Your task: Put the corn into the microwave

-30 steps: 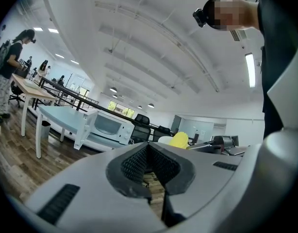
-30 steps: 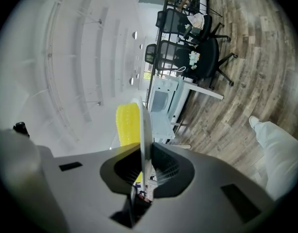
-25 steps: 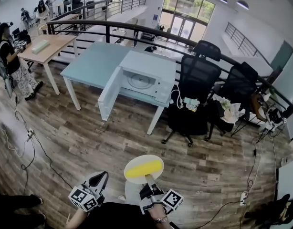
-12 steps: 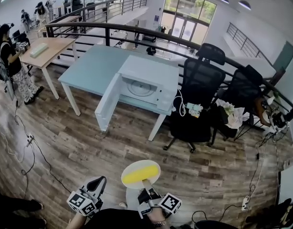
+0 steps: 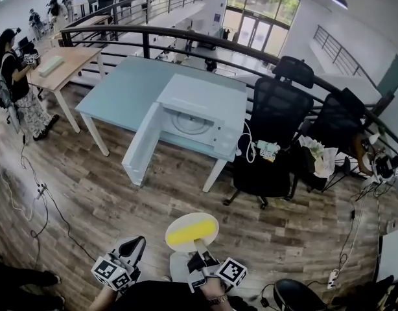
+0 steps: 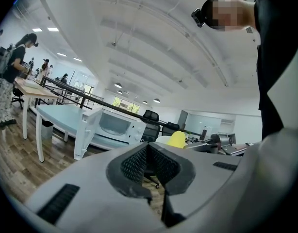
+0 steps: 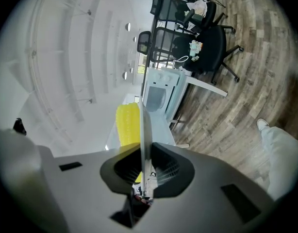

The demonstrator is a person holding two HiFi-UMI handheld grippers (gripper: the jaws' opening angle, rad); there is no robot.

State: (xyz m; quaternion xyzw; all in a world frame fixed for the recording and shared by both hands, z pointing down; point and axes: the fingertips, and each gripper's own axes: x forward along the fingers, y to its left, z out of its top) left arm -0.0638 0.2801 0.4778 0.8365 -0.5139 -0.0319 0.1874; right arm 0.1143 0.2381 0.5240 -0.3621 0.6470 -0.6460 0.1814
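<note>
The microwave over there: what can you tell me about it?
The microwave is a white, boxy oven standing upright at the near edge of a pale blue table. Its door is swung wide open, to the left in the head view, showing a round turntable inside. A control panel sits on its right side. Its top is bare.

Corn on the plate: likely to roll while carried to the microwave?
Probably: the corn is a rounded cob lying loose on a shallow plate, so any tilt may roll it. The right claw pinches only the plate's rim, so it could wobble.
</note>
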